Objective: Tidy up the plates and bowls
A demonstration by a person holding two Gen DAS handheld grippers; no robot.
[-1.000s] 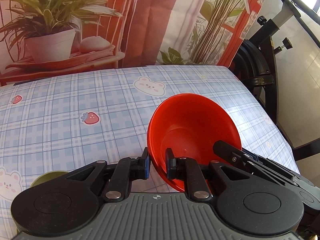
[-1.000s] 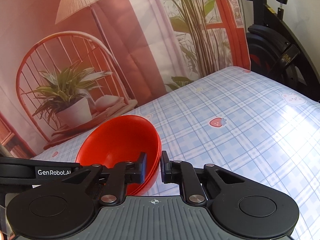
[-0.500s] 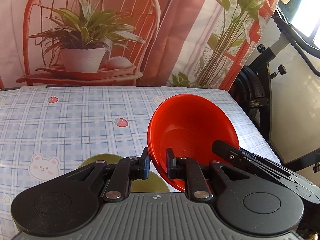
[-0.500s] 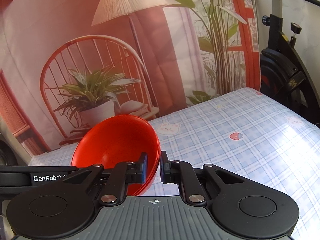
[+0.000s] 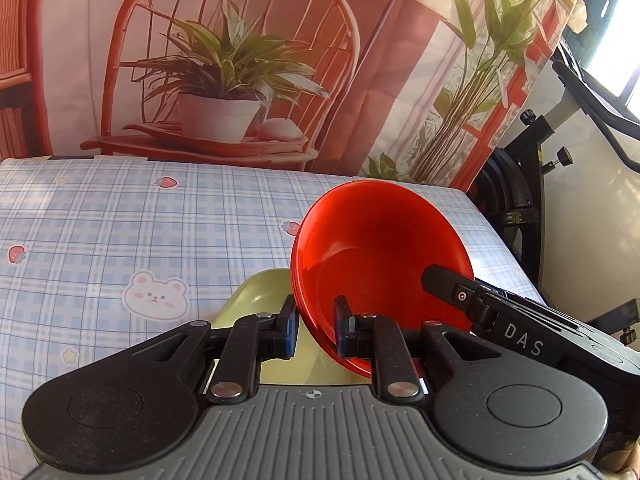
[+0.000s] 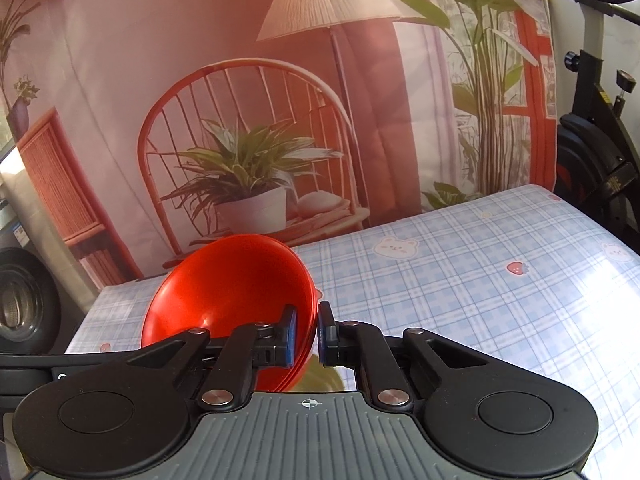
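A stack of red bowls [image 5: 380, 256] is held between both grippers above the table. My left gripper [image 5: 314, 326] is shut on its left rim. My right gripper [image 6: 306, 332] is shut on the opposite rim of the red bowls [image 6: 232, 284]; its body shows in the left wrist view [image 5: 520, 332]. A pale green dish [image 5: 264, 292] lies on the table just below the bowls, partly hidden by the fingers. A sliver of it shows in the right wrist view [image 6: 320, 378].
The table has a blue plaid cloth [image 5: 120, 232] with bears and strawberries. A printed backdrop [image 6: 280, 120] hangs behind it. An exercise bike [image 5: 532, 184] stands off the right edge. A round metal appliance [image 6: 24, 304] is at far left.
Both grippers have carried the red bowls back and to the left. The green dish has come into view under the bowls and now lies right below them.
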